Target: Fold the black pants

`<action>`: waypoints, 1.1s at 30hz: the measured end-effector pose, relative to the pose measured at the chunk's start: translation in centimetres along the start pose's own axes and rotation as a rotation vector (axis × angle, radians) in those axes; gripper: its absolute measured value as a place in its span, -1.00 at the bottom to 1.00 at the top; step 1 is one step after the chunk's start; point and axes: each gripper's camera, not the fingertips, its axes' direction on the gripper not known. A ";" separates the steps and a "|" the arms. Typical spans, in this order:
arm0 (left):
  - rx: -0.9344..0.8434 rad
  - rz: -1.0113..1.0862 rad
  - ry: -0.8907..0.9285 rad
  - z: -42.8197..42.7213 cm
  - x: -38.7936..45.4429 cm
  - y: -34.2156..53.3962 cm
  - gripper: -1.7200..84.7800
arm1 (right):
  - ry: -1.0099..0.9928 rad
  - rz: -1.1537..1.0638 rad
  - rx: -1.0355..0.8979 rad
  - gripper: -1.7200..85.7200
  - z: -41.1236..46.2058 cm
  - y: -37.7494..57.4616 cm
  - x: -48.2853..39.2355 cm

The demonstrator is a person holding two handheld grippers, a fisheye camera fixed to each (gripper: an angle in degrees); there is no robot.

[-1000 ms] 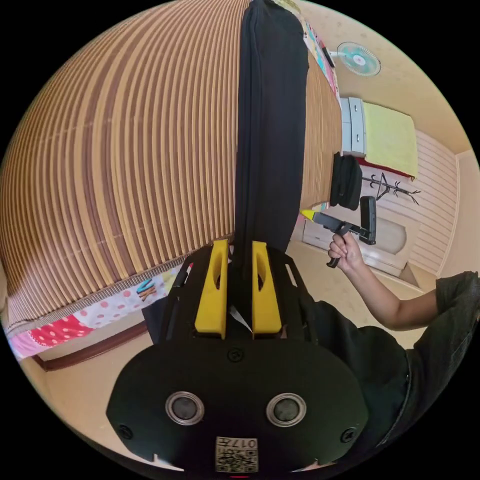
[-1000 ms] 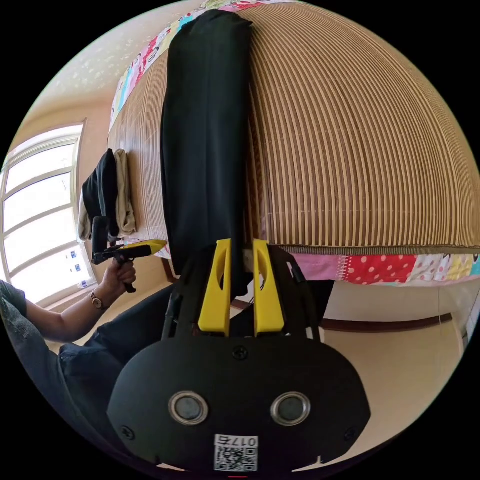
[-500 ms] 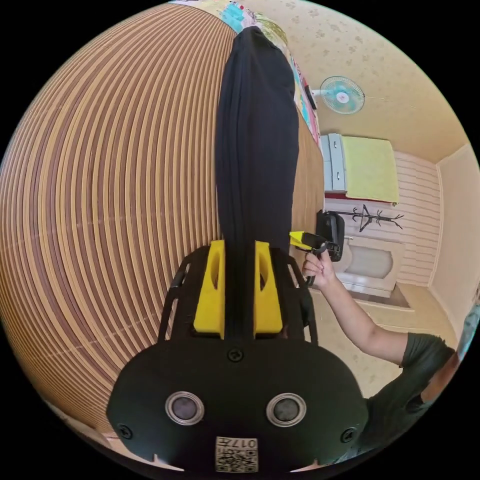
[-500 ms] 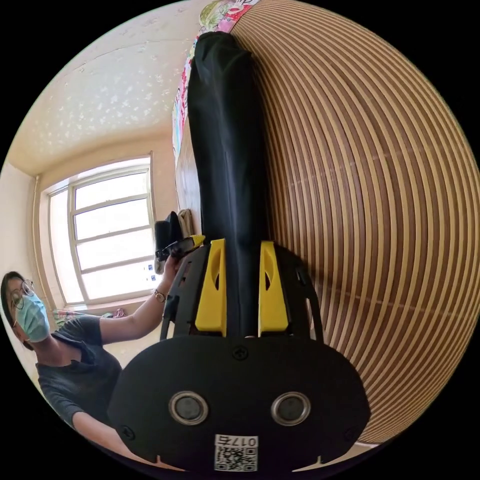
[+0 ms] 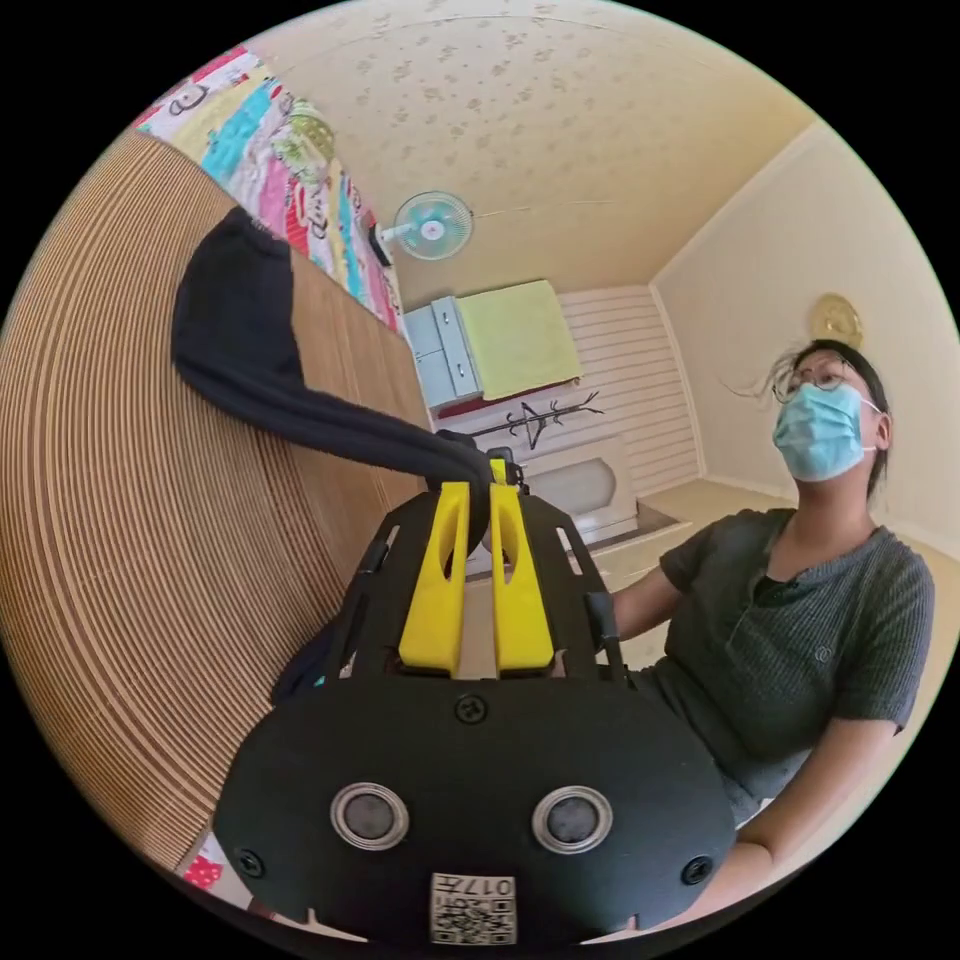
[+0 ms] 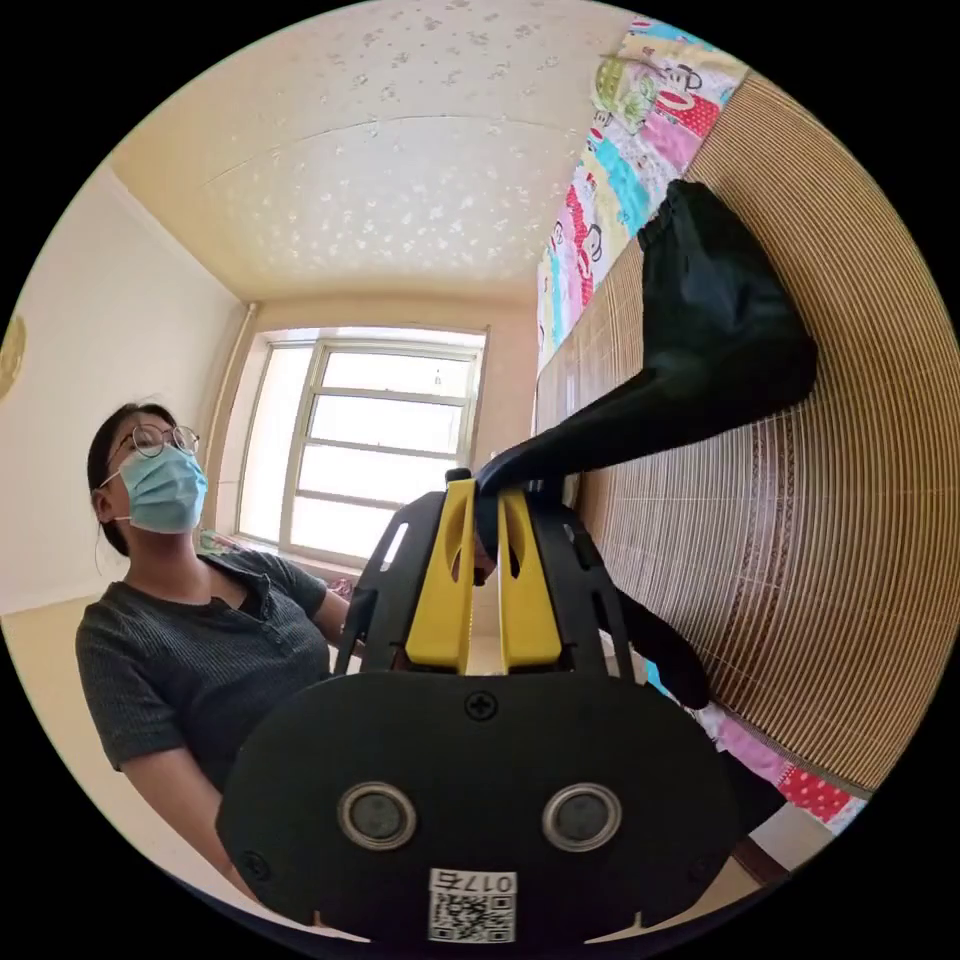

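The black pants (image 5: 260, 350) stretch from the striped bamboo mat (image 5: 120, 520) up into my left gripper (image 5: 478, 500), whose yellow jaws are shut on the cloth's near end. In the right gripper view the same black pants (image 6: 715, 340) run from the mat (image 6: 860, 500) down to my right gripper (image 6: 486, 495), which is shut on the other corner of that end. The far part of the pants lies flat on the mat, while the near part hangs lifted between mat and jaws.
A person in a grey top (image 5: 800, 640) sits beside the bed, also seen as the person (image 6: 200, 640) in the right gripper view. A patchwork quilt (image 5: 290, 170) edges the mat. A wall fan (image 5: 432, 226), a cabinet (image 5: 500, 340) and a window (image 6: 370, 440) stand around the room.
Both grippers have lifted and swung away from the mat with the pants' end still held. The near part of the pants has risen off the mat, and both cameras now tilt toward the ceiling and the person.
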 end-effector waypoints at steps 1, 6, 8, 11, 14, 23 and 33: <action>-0.003 0.046 0.011 -0.4 3.3 0.2 -0.86 | 0.006 -0.025 -0.004 -0.94 -0.2 0.2 -1.7; 0.004 0.282 0.047 -2.5 15.7 -0.9 -0.87 | 0.026 -0.300 -0.041 -0.94 -1.0 0.1 -16.1; 0.046 0.382 0.103 -3.8 20.2 -2.3 -0.87 | 0.025 -0.397 -0.041 -0.94 -1.0 -0.6 -20.3; 0.089 0.480 0.115 -5.2 24.1 -4.8 -0.86 | 0.032 -0.481 -0.027 -0.94 -0.6 -2.6 -24.9; 0.123 0.423 -0.025 -5.6 24.0 -7.8 -0.86 | 0.165 -0.452 -0.021 -0.94 0.2 -6.4 -25.1; 0.109 0.101 -0.393 -4.3 9.4 -15.8 -0.86 | 0.500 -0.166 -0.115 -0.94 6.3 -18.2 -11.0; -0.324 -0.247 -0.576 1.9 -4.1 0.7 -0.84 | 0.595 0.214 -0.325 -0.88 9.6 2.0 3.8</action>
